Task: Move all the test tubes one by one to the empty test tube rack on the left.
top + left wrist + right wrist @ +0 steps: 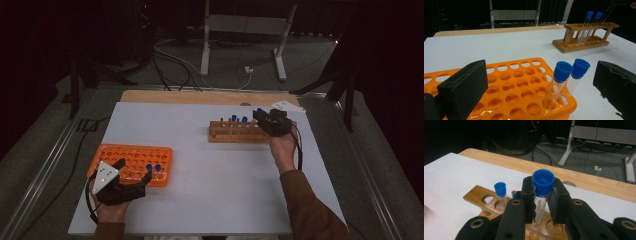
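This is looking like a lab set up for recording. Blue-capped test tubes (pixel 561 85) are standing in an orange plastic tube rack (pixel 131 163) and a wooden test-tube rack (pixel 238 132) on a white surface (pixel 200 165) laid over a wooden tabletop (pixel 584 181). Around it, cables (pixel 172 62) are trailing across a grey carpeted floor (pixel 240 55), a metal stand (pixel 245 35) is standing behind, and the surroundings are lying in darkness.

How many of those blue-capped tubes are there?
5: two stand in the orange rack, two in the wooden rack, and one is clamped in the right gripper above it.
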A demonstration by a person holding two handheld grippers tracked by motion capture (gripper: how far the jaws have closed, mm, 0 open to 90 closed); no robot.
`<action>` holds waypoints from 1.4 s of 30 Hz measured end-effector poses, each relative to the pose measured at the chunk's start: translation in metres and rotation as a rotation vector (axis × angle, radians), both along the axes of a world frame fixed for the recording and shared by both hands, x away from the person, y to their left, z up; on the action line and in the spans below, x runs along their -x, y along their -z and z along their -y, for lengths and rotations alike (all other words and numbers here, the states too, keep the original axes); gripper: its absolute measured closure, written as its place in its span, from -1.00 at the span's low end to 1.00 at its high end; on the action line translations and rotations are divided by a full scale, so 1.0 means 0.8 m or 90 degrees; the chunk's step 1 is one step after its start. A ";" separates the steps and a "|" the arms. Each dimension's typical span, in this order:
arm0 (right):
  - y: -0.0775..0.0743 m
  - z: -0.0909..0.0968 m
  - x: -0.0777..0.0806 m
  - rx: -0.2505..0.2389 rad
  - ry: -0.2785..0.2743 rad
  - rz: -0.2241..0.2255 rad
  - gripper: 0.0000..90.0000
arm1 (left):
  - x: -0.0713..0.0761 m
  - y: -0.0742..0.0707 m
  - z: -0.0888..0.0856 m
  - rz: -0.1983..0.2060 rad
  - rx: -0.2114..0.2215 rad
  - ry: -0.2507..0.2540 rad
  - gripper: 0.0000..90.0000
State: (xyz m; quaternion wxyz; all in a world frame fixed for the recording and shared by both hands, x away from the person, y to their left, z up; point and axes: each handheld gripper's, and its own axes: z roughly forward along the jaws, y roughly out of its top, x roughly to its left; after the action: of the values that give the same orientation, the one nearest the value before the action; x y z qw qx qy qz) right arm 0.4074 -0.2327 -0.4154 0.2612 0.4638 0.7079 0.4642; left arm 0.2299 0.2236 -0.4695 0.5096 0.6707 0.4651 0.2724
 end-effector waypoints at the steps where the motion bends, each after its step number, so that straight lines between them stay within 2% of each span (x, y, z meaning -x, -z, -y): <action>1: -0.001 0.000 0.000 0.000 -0.001 0.001 0.70 | 0.000 0.000 0.000 0.000 0.000 0.000 -0.98; 9: -0.012 0.004 0.005 -0.009 -0.008 0.005 0.70 | 0.000 0.000 0.000 0.003 0.000 -0.005 -0.98; 15: -0.018 0.011 0.008 -0.013 -0.014 0.001 0.70 | -0.001 -0.010 -0.005 0.019 0.027 -0.021 -0.98; 21: -0.024 0.016 0.017 0.001 -0.023 -0.005 0.70 | 0.000 -0.025 -0.005 0.032 0.044 -0.021 -0.98; 28: -0.029 0.014 0.032 0.008 -0.045 0.000 0.70 | 0.000 -0.045 0.011 0.032 0.029 0.003 -0.98; 34: -0.037 0.009 0.045 -0.003 -0.063 -0.003 0.70 | -0.010 -0.062 0.028 0.025 0.012 0.022 -0.98; 42: -0.044 -0.006 0.061 -0.010 -0.111 -0.012 0.70 | -0.021 -0.079 0.056 0.029 0.005 0.048 -0.98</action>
State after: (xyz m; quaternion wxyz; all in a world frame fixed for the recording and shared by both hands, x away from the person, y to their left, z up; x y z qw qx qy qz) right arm 0.3583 -0.2278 -0.3803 0.2095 0.4064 0.7443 0.4867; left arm 0.2469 0.1790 -0.4066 0.5328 0.6793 0.4285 0.2665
